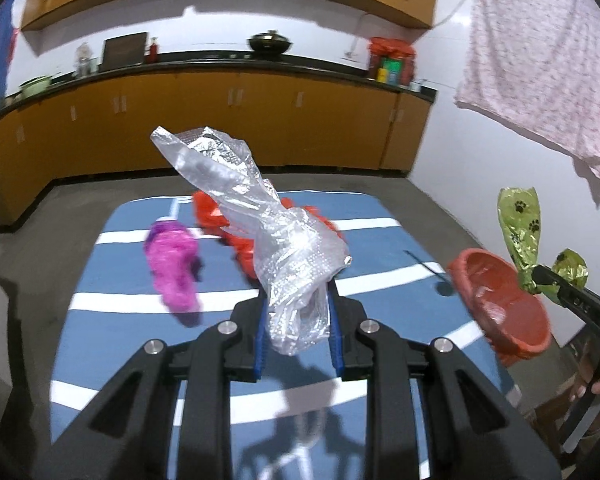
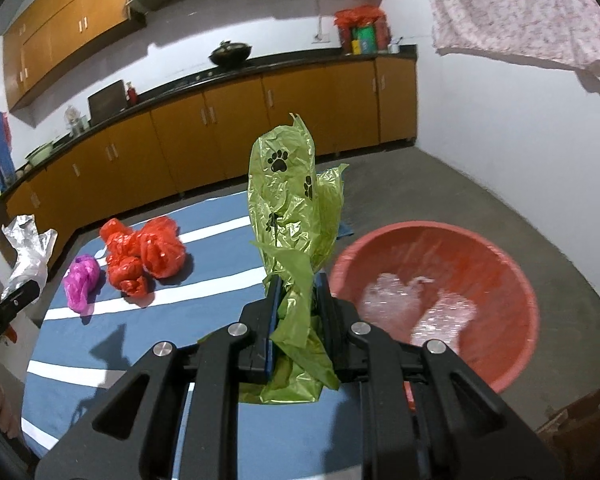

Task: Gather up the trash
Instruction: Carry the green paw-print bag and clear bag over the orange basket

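My left gripper (image 1: 296, 300) is shut on a clear crumpled plastic bag (image 1: 268, 216) and holds it above the blue striped table (image 1: 132, 272). My right gripper (image 2: 298, 284) is shut on a green paw-print bag (image 2: 288, 200), held above the table's right side next to the red basin (image 2: 500, 268). The basin holds clear plastic pieces (image 2: 420, 304). A red bag (image 2: 144, 256) and a magenta bag (image 2: 82, 278) lie on the table. The right gripper with the green bag (image 1: 520, 224) shows at the right edge of the left wrist view.
Orange kitchen cabinets (image 1: 220, 120) with a black counter run along the back wall. A pink cloth (image 1: 540, 60) hangs at the upper right. The grey floor (image 2: 460, 184) surrounds the table. The basin (image 1: 500, 308) stands past the table's right edge.
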A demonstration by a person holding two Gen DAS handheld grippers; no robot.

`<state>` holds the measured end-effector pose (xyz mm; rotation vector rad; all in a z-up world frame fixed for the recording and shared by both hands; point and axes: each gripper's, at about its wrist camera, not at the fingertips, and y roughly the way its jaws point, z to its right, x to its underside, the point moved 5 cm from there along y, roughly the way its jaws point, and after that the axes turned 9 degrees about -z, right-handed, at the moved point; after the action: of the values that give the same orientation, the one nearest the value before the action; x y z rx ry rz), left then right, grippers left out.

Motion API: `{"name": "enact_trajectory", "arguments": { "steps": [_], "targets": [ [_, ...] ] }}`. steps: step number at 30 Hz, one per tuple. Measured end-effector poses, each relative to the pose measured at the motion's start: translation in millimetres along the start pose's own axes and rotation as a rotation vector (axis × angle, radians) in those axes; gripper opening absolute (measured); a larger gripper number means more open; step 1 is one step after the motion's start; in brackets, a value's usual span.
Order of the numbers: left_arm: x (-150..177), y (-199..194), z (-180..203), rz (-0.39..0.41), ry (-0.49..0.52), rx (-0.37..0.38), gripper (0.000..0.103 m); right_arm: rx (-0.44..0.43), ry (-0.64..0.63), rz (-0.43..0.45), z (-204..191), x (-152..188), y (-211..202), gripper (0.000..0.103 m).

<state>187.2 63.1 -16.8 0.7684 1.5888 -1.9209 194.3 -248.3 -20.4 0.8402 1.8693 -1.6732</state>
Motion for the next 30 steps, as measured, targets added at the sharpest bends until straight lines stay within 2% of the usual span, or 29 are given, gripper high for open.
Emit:
{"name": "enact_trajectory", "arguments": {
  "steps": [18,23,30],
  "targets": [
    [5,30,160,-0.041,0.185,0.232,0.025,0.131,0.132,0.039,91,17,-34,0.018],
    [9,42,190,-0.060,0.219,0.277,0.025,0.152,0.158,0.045,108,17,-33,0.018],
    [13,53,213,-0.080,0.246,0.315,0.025,0.160,0.178,0.033,120,18,-26,0.017]
  ]
}}
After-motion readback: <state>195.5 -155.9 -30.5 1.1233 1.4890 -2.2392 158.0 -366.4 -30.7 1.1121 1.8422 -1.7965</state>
